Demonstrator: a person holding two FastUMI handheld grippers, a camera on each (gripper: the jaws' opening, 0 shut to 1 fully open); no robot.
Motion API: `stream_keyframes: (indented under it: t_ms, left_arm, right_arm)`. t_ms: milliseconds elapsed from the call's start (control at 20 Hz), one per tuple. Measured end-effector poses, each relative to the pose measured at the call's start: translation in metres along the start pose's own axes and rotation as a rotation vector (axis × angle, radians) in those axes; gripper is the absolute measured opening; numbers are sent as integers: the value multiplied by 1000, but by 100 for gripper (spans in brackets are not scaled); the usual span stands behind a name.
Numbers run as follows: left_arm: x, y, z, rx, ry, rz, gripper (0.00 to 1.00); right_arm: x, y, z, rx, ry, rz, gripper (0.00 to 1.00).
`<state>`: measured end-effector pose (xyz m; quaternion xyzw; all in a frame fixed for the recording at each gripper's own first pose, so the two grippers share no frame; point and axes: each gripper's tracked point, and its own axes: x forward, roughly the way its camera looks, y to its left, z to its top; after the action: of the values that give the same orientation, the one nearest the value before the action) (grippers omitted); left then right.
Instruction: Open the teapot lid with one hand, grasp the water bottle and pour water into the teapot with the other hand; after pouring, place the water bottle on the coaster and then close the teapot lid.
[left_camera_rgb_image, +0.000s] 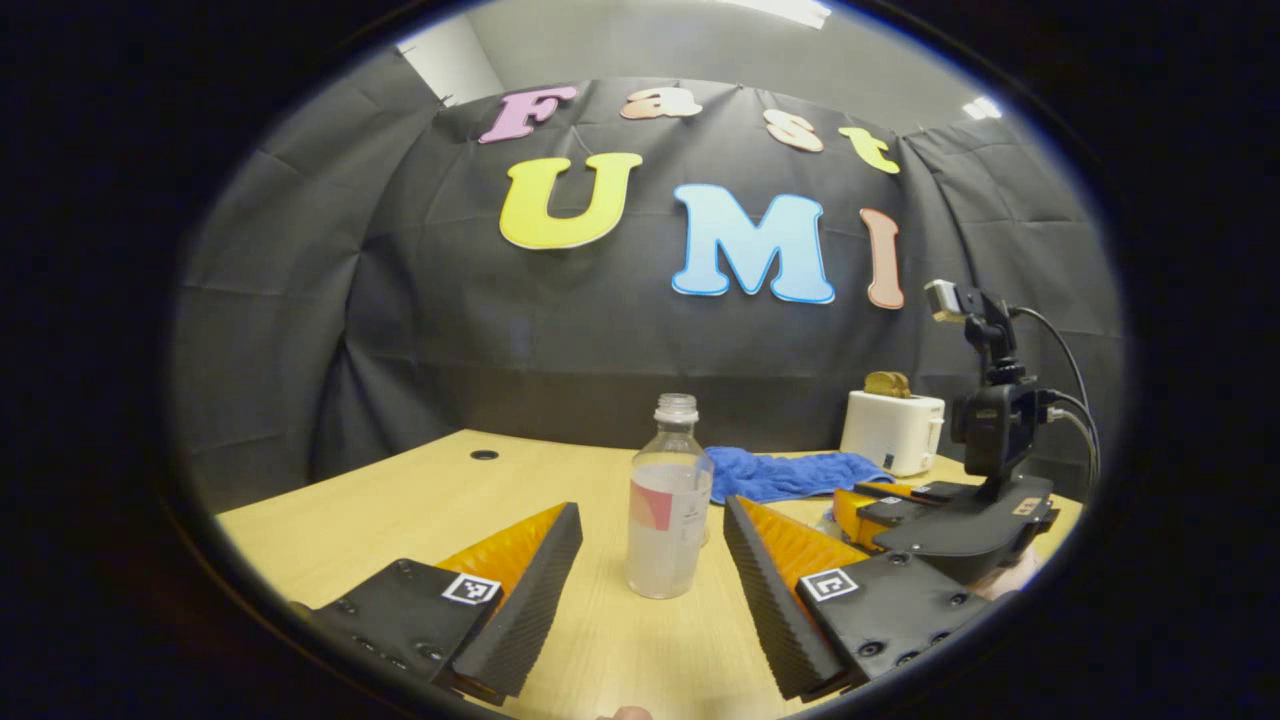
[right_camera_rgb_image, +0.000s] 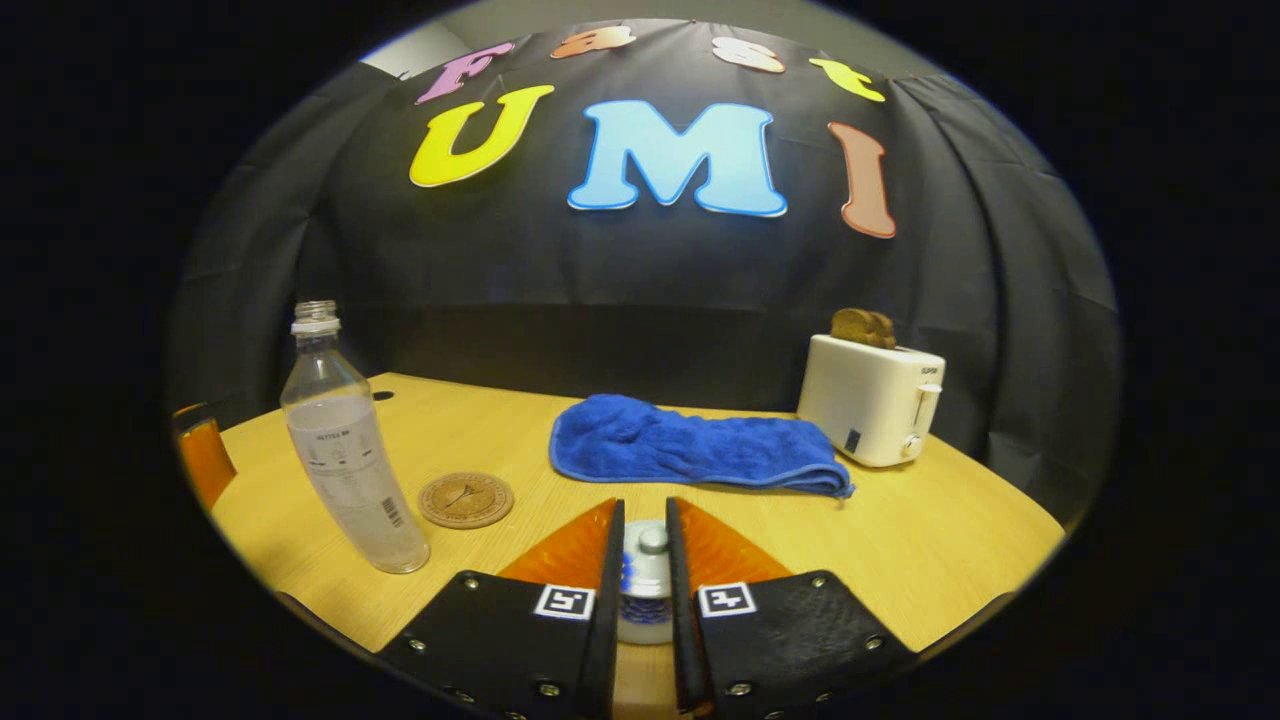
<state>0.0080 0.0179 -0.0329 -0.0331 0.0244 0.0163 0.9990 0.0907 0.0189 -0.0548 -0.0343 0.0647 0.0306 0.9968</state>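
Observation:
A clear uncapped water bottle (left_camera_rgb_image: 668, 500), partly filled, stands upright on the wooden table (left_camera_rgb_image: 420, 500). My left gripper (left_camera_rgb_image: 652, 512) is open, its fingertips on either side of the bottle's lower body and apart from it. In the right gripper view the bottle (right_camera_rgb_image: 350, 460) stands at the left, with a round cork coaster (right_camera_rgb_image: 466, 499) just right of it. My right gripper (right_camera_rgb_image: 645, 508) is closed down on the white teapot lid (right_camera_rgb_image: 652, 545), whose knob sits between the fingers. The white and blue teapot (right_camera_rgb_image: 643, 612) lies mostly hidden below them. Whether the lid is lifted I cannot tell.
A folded blue towel (right_camera_rgb_image: 690, 445) lies mid-table behind the teapot. A white toaster (right_camera_rgb_image: 875, 400) holding bread stands at the back right. The right gripper's body with its camera (left_camera_rgb_image: 985, 470) sits at the right of the left gripper view, close to the bottle.

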Motion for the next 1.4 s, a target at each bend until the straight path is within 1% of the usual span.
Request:
stream_keyframes:
  t_ms: [100,650,950,1000,1050,1100,1200,1400]
  left_arm:
    - [1,1,0,-1,-1,1,100]
    - [2,-4,-2,-13,6,-11,100]
    - [4,-10,-4,-26,10,-26,100]
    - [3,-9,-5,-27,11,-27,100]
    - [3,-8,-5,-26,11,-25,100]
    - [3,-7,-6,-25,12,-22,100]
    - [4,-5,-7,-28,13,-19,100]
    - [9,-3,-12,-12,26,-16,100]
  right_arm:
    - [-1,2,0,-25,1,-5,23]
    - [0,2,0,1,-2,1,23]
    - [0,2,0,10,-6,-9,24]
    - [-1,-8,5,28,-29,-55,24]
    - [6,-13,0,60,-14,-48,12]
    - [4,-9,1,57,-26,-46,1]
    - [2,-4,0,37,-26,-47,1]
    - [0,-7,3,115,-38,-20,1]
